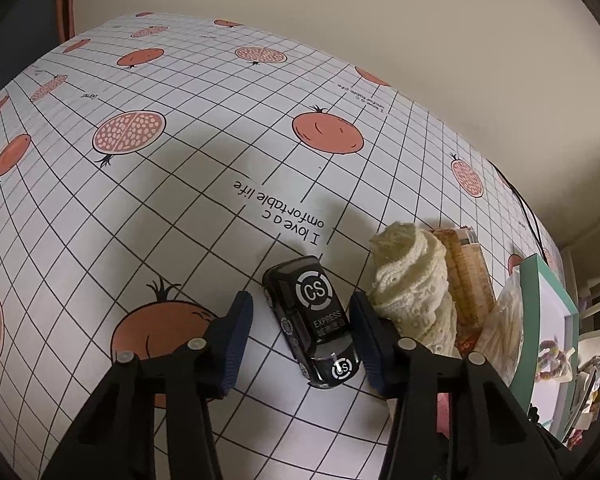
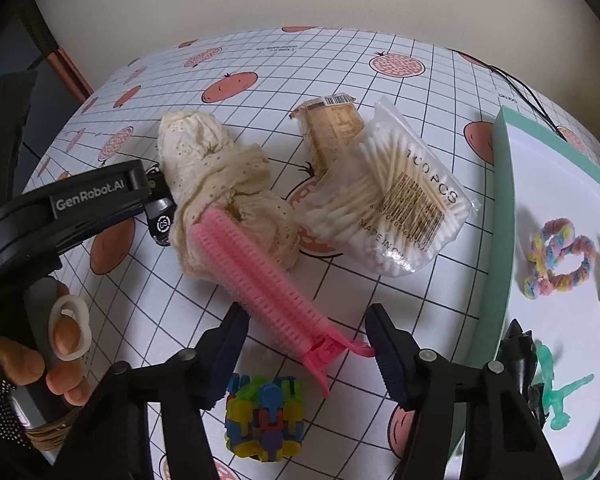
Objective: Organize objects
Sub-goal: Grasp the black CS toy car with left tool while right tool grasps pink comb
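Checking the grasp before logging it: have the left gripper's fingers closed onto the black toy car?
No: the left gripper is open, its blue pads either side of the black toy car with visible gaps.

A pomegranate-print tablecloth (image 1: pixel 204 208) meets a plain beige wall (image 1: pixel 380 8).

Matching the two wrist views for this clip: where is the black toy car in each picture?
Left wrist: the toy car lies low and centre, between the open fingers of the left claw.
Right wrist: only its end shows at mid-left, mostly hidden behind the other claw's body.
Shared landmark: the cream lace cloth, right beside the car in both.
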### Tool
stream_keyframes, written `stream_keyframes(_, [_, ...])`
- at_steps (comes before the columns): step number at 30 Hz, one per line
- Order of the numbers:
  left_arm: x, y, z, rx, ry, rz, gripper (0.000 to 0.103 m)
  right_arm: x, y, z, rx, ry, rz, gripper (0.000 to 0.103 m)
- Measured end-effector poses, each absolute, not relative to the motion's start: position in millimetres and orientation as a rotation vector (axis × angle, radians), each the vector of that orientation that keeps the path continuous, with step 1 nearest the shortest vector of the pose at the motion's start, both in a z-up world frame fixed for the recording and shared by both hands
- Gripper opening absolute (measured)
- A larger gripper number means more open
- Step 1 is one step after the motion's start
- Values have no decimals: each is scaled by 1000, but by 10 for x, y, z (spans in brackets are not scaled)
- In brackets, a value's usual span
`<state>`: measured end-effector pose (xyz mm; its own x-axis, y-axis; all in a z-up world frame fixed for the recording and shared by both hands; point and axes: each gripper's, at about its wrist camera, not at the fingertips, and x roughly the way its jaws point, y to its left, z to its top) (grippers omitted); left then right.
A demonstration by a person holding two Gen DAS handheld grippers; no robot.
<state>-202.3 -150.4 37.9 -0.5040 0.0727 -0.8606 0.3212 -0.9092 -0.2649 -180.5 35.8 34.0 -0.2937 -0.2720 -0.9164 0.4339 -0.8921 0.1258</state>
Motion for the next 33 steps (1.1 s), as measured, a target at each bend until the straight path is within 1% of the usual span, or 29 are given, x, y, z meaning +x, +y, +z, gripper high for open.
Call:
stream_keyframes(1, [-2020,-1494,381,1480,598,-2533,49,-1801,360,342,1525,202,-2214,60])
stream_keyframes(3, [-2022,-1482,384,1488,596,-2534,47,-1803,366,349,1523,201,-2214,59])
stream_keyframes(8, [-2043,-1435,368,1519,564,-2533,45,-1808,382,383,1513,201,-2216,54])
stream_keyframes(17, [-2043,-1422,374,1536,568,-2527,42,-1815,410,475,1470,183,-2211,47])
stream_keyframes(26, [-2019,-1454,389,1547,578,-2498,37,-1804,482,608,1420,157,-2205,41])
stream_keyframes(33, [-1991,-1481,410,1553,582,-2476,37,-1784,556,726,1381,136,-2199,38])
